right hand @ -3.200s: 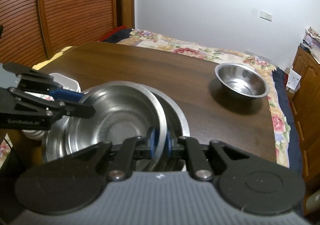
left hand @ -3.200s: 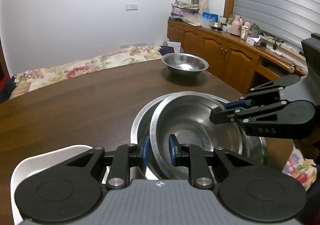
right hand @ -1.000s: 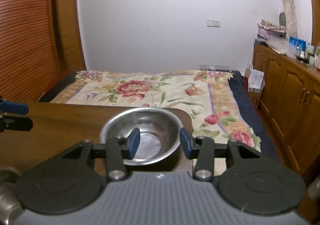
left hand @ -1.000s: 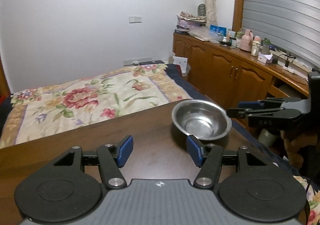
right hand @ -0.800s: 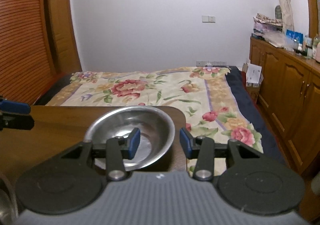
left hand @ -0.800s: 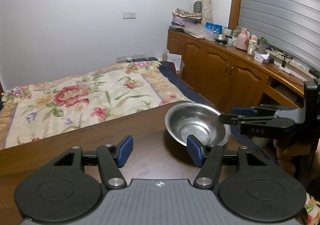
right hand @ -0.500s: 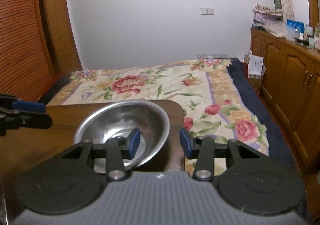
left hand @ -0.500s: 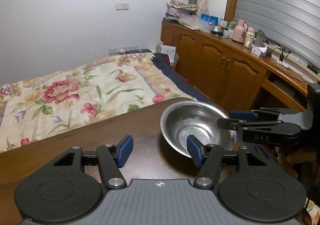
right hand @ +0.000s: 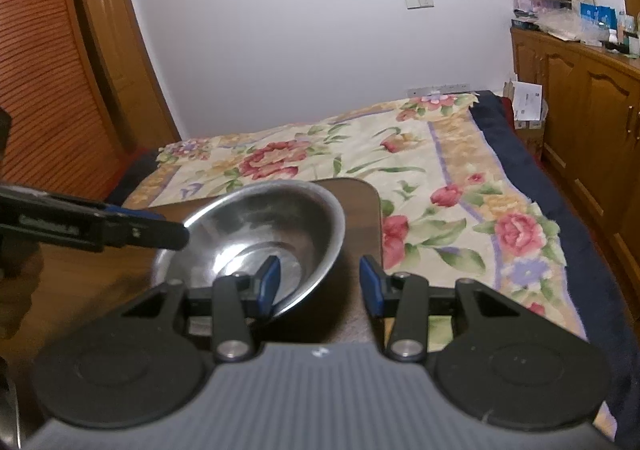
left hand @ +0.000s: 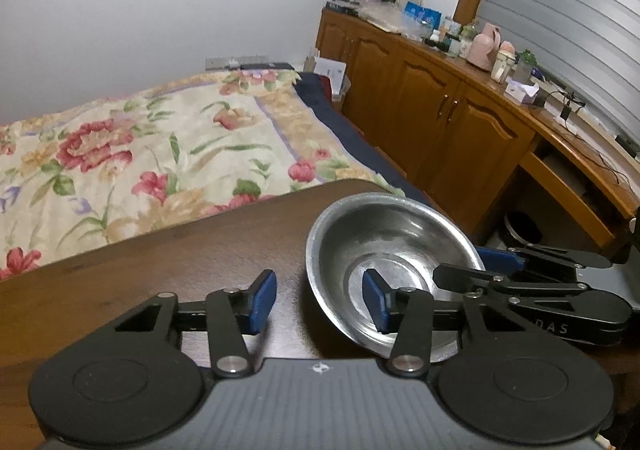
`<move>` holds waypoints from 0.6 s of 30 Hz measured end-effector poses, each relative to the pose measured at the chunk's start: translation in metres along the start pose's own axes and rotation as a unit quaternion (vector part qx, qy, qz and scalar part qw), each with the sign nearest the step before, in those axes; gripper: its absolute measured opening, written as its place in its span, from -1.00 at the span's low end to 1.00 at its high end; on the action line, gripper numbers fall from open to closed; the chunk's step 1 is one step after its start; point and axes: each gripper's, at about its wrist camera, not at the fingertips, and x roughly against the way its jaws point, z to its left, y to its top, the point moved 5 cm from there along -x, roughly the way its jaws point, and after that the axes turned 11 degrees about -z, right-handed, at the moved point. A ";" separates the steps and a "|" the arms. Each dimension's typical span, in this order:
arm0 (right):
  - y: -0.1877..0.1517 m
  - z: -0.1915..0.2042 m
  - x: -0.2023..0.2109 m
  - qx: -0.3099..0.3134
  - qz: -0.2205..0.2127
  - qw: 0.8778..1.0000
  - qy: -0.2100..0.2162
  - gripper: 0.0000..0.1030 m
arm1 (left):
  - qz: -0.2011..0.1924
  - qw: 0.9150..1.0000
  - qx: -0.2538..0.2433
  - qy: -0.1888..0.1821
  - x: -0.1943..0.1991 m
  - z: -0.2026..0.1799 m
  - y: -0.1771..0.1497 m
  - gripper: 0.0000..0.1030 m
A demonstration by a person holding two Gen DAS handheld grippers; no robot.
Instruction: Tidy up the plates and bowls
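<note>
Steel bowl point(left hand: 394, 246) at the table's point(left hand: 168, 274) far corner is now straddled at both rims — left gripper point(left hand: 320, 300) jaws closing, right gripper point(right hand: 318, 284) half-open, nothing pinched — so lifting is judged next.

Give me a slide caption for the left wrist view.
Left tool closing astride the steel bowl rim at the table corner; right tool reaches in opposite.
</note>
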 end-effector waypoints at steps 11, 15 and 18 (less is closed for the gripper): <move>-0.003 0.000 -0.003 -0.033 0.016 0.999 0.028 -0.37 | 0.035 0.998 0.044 -0.025 -0.010 -0.001 -0.005 -0.58; -0.004 0.002 -0.003 -0.038 0.023 0.998 0.032 -0.49 | 0.037 0.998 0.044 -0.020 -0.004 -0.001 -0.004 -0.60; 0.001 0.003 0.001 -0.044 0.023 0.998 0.041 -0.57 | 0.035 0.998 0.044 -0.021 0.003 -0.001 -0.002 -0.60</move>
